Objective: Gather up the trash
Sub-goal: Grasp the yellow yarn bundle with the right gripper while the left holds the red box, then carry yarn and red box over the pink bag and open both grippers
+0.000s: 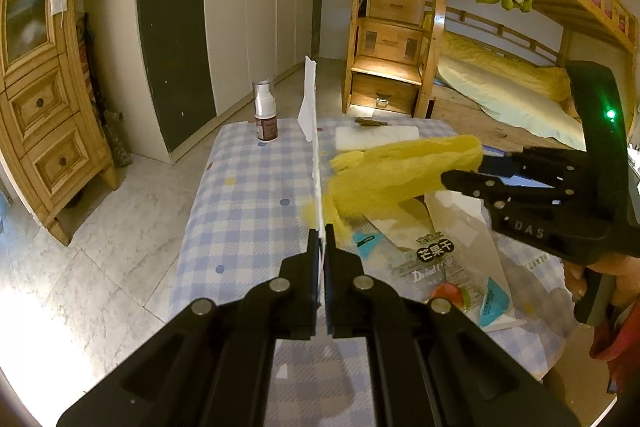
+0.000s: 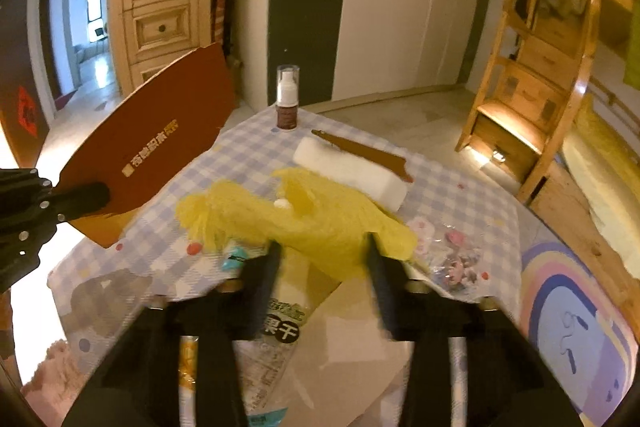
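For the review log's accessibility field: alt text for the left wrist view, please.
The left gripper is shut on a thin card seen edge-on above a checked tablecloth. At right, the right gripper grips a yellow plastic bag above snack wrappers.

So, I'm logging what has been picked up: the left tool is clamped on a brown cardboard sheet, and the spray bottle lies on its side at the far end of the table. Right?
Not quite. The spray bottle stands upright, not on its side, at the far end of the table; the right wrist view shows it. The left tool is indeed clamped on the brown cardboard sheet.
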`<control>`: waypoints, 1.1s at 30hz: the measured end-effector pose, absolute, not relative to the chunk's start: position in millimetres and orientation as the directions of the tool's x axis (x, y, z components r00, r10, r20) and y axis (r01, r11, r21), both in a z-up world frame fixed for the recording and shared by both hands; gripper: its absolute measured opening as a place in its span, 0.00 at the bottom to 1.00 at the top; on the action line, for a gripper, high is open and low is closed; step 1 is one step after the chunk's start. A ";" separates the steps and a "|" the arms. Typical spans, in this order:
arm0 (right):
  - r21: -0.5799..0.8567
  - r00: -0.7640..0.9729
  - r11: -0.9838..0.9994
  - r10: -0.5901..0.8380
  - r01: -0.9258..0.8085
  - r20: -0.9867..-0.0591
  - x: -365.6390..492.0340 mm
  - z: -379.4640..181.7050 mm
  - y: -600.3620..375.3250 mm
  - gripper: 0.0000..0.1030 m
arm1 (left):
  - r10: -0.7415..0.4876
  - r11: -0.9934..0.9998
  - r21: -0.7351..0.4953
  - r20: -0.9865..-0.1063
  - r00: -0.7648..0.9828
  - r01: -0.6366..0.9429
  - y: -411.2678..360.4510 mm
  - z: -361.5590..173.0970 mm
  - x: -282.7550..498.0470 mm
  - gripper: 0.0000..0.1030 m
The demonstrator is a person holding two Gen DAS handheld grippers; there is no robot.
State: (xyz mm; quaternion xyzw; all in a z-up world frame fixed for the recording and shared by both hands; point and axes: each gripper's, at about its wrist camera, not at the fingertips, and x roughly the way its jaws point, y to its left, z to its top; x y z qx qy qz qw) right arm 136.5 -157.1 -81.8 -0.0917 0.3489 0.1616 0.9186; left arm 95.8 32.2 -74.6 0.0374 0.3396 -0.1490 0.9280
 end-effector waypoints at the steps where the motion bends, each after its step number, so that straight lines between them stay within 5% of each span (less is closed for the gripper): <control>1: -0.049 0.702 0.930 0.240 -0.365 -0.671 135.2 -81.3 -156.7 0.19 | -0.251 0.953 -0.033 -0.642 0.725 0.300 33.2 -74.6 95.9 0.00; 7: -0.032 0.717 0.930 0.261 -0.367 -0.647 113.5 -66.3 -157.6 0.12 | -0.242 0.958 -0.034 -0.631 0.737 0.285 40.8 -66.8 87.4 0.00; 19: 0.170 0.868 0.961 0.272 -0.219 -0.415 61.8 6.0 -203.6 0.11 | -0.262 0.952 -0.024 -0.579 0.772 0.305 36.3 -37.5 58.7 0.00; 33: 0.244 0.855 0.953 -0.029 0.180 -0.518 -31.8 -31.2 -306.6 0.11 | -0.498 0.805 -0.051 -0.600 0.627 0.590 -98.3 -52.1 25.4 0.00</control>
